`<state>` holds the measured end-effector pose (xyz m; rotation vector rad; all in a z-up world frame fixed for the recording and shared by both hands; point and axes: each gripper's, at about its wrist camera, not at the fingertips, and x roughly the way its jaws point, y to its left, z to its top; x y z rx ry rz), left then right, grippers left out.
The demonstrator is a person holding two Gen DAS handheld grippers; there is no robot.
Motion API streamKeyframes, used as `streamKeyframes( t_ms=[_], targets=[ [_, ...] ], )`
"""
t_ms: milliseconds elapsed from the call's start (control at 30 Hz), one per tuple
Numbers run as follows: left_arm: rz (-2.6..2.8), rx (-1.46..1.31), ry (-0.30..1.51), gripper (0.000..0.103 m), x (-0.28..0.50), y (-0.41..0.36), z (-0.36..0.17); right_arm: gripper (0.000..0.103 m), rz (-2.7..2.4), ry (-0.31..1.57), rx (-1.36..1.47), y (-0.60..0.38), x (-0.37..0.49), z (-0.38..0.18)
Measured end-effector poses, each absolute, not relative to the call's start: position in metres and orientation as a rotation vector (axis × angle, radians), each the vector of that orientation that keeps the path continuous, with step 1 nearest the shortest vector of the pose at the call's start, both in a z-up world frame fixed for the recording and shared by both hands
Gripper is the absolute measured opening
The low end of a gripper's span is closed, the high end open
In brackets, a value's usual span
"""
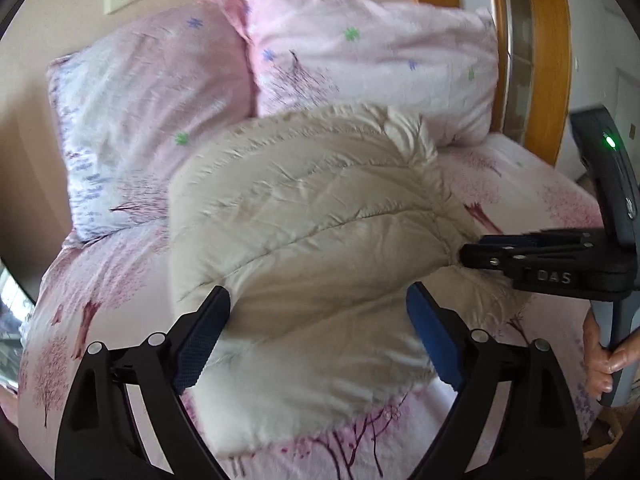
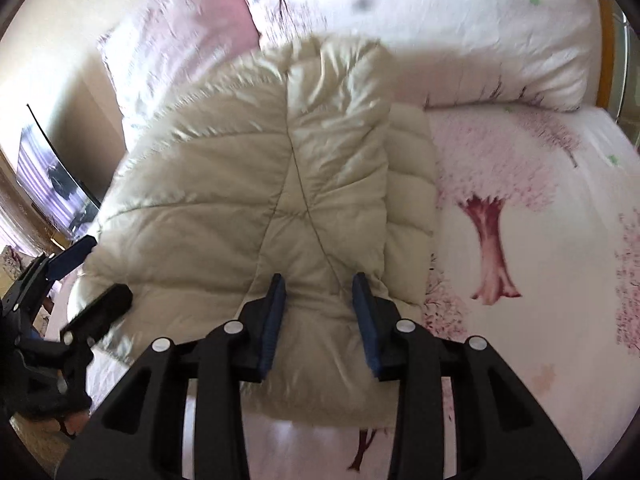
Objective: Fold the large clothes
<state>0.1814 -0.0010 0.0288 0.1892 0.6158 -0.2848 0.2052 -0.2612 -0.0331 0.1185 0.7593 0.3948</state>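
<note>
A cream quilted puffer jacket (image 1: 312, 240) lies folded on the bed; it also shows in the right wrist view (image 2: 248, 184). My left gripper (image 1: 318, 320) is open, its fingers spread wide over the jacket's near edge, with fabric bulging between them. In the right wrist view it (image 2: 86, 276) appears at the jacket's left edge. My right gripper (image 2: 318, 300) has its jaws partly closed, pinching a ridge of jacket fabric. In the left wrist view it (image 1: 466, 254) comes in from the right, clamped on the jacket's right edge.
The bed (image 2: 520, 200) has a white sheet printed with pink trees. Two pink pillows (image 1: 372, 56) lean against the wall behind the jacket. A wooden frame (image 1: 548, 60) stands at the right. A dark screen (image 2: 56, 184) stands at the left of the bed.
</note>
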Motion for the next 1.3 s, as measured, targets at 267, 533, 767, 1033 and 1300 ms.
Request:
streamKeyframes(
  t_ms=[267, 533, 767, 1033, 1300],
  targets=[
    [-0.216, 0.098, 0.634, 0.091, 0.171, 0.037, 0.026, 0.037, 0.364, 0.733, 0.075, -0.263, 0.170, -0.039],
    [-0.242, 0.099, 0.707, 0.095, 0.184, 0.027, -0.002, 0.039, 0.329, 0.817, 0.055, -0.255, 0.189, -0.061],
    [-0.256, 0.042, 0.738, 0.102, 0.193, 0.029, -0.017, 0.042, 0.338, 0.840, 0.078, -0.255, 0.199, -0.067],
    [-0.273, -0.060, 0.733, 0.102, 0.180, 0.046, -0.008, 0.094, 0.258, 0.731, 0.031, -0.255, 0.172, -0.044],
    [-0.143, -0.011, 0.721, 0.102, 0.147, 0.057, 0.005, 0.101, 0.185, 0.646, -0.029, -0.250, 0.135, -0.019]
  ],
)
